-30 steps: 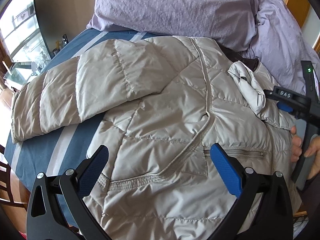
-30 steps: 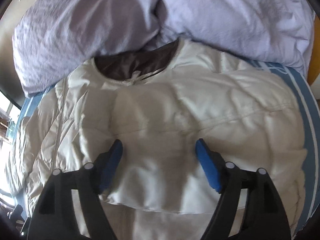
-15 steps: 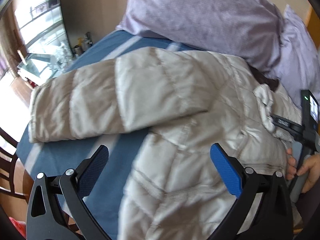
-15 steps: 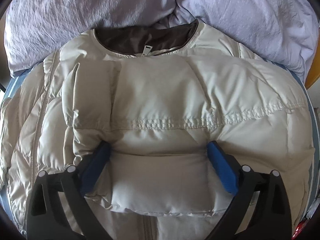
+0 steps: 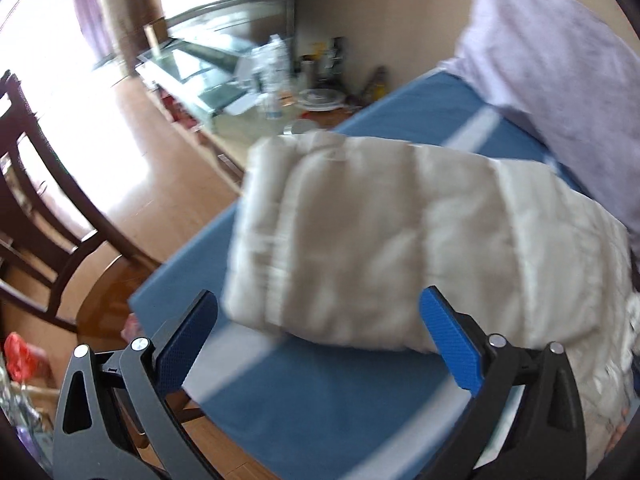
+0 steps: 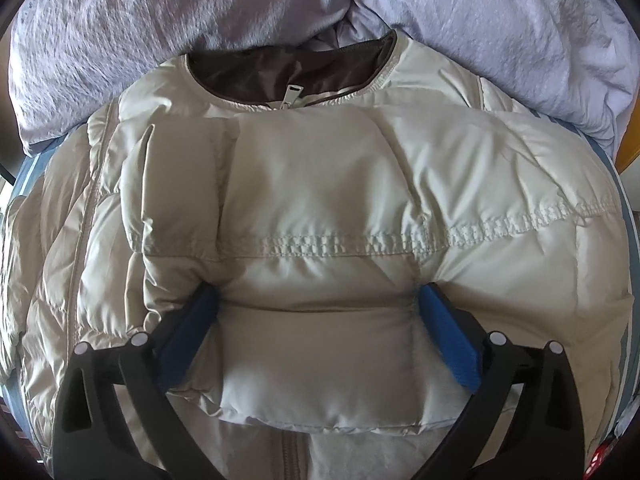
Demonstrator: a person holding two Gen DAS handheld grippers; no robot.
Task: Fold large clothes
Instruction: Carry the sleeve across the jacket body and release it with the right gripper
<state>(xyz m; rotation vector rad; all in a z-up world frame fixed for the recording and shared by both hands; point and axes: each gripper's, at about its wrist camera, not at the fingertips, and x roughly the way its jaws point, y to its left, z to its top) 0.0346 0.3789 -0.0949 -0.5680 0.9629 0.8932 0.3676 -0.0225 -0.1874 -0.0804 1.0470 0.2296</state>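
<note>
Blue striped bedsheet (image 5: 340, 412) carries a beige quilted puffer jacket (image 6: 320, 184), collar against lilac pillows (image 6: 500, 20). One sleeve (image 6: 320, 352) lies folded across jacket's chest; other sleeve (image 5: 380, 240) stretches toward sheet's edge. Right gripper (image 6: 318, 312) spread, pads pressing folded cuff. Left gripper (image 5: 318, 330) spread, empty, near outstretched cuff. Advice: pinch cuff squarely, carry across chest, keep right pinning.
</note>
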